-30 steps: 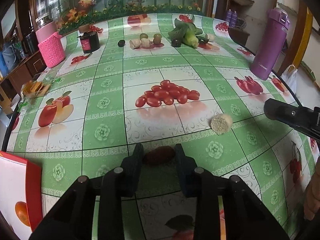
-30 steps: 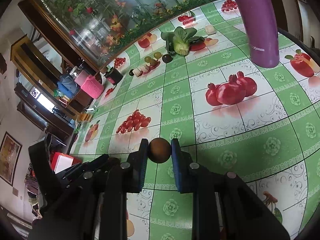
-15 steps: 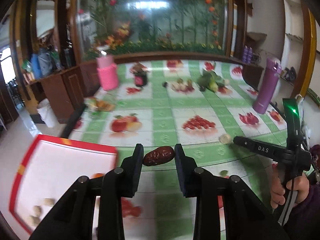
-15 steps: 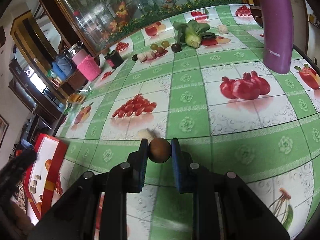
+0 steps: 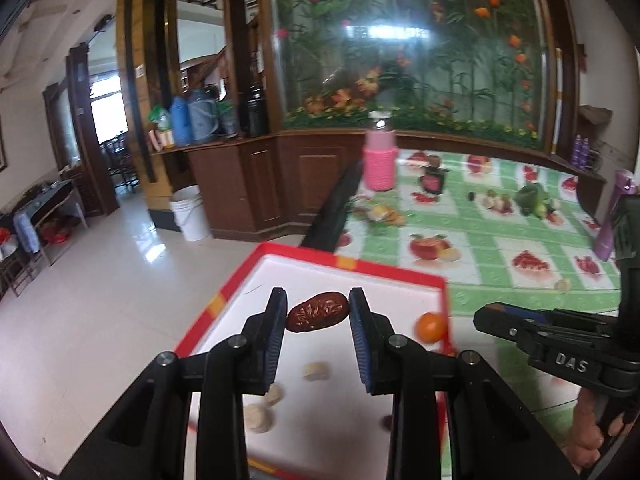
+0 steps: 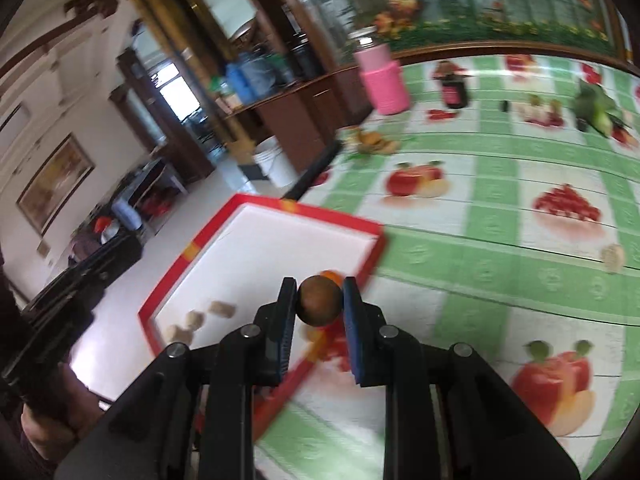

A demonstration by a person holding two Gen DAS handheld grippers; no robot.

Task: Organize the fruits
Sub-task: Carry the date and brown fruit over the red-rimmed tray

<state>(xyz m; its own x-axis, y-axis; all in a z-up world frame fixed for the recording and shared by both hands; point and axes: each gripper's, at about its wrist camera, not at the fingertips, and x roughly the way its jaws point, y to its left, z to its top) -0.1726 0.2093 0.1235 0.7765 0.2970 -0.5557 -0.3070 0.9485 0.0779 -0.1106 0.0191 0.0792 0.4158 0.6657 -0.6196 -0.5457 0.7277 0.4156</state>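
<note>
My left gripper [image 5: 318, 312] is shut on a wrinkled red date [image 5: 317, 312], held above the white inside of a red-rimmed tray [image 5: 352, 265]. In that tray lie a small orange fruit [image 5: 430, 326] and several pale slices [image 5: 316, 371]. The right gripper [image 5: 486, 316] shows at the right of the left wrist view, level with the tray's right rim. In its own view my right gripper [image 6: 319, 300] is shut on a round brown fruit [image 6: 319, 300], over the tray's [image 6: 256, 204] right rim near the orange fruit [image 6: 332, 276].
The tray sits at the left edge of a green fruit-print tablecloth [image 6: 496, 168]. Further along stand a pink wrapped jar [image 5: 379, 164], a dark jar [image 5: 434, 178], leafy greens [image 5: 532, 198] and a purple bottle [image 5: 612, 216]. One pale slice [image 6: 614, 257] lies loose on the cloth. Tiled floor lies beyond the table's left edge.
Both grippers swung left from the middle of the table to the red tray, each still holding its fruit. The date was lifted off the cloth.
</note>
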